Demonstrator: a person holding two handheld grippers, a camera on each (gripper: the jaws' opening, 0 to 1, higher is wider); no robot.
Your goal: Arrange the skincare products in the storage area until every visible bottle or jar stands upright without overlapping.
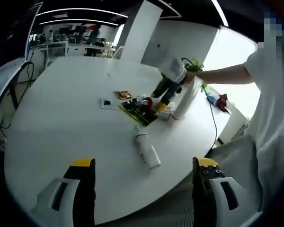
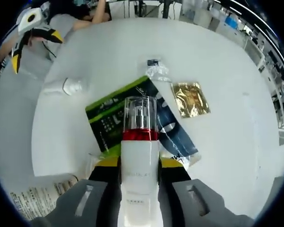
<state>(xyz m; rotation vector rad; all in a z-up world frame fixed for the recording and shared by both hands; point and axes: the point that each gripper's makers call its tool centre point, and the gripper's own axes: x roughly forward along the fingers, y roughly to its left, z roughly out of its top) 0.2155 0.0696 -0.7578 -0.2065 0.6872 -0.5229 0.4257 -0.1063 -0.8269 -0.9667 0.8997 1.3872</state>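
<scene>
- In the right gripper view the right gripper [image 2: 139, 172] has its jaws clamped on a white pump bottle [image 2: 140, 165] with a red band and a clear cap, held above the table [image 2: 227, 71].
- Just under and beyond it lie a green packet [image 2: 106, 118] and a dark blue packet [image 2: 173, 130], overlapping one another. A gold sachet [image 2: 191, 98] rests just beside them, with a small clear crumpled wrapper [image 2: 157, 72] farther on.
- Setting the bottle down on those flat packets is the risk: uneven footing could tip it, and it would overlap them.
- In the left gripper view the left gripper [image 1: 144, 177] hangs with jaws wide apart, holding nothing.
- Beyond it a white tube bottle [image 1: 146, 150] lies on its side near the table edge; a careless nudge could roll it off.
- Farther still the other gripper hovers over the cluster of packets, a bare arm [image 1: 222, 75] behind it.
</scene>
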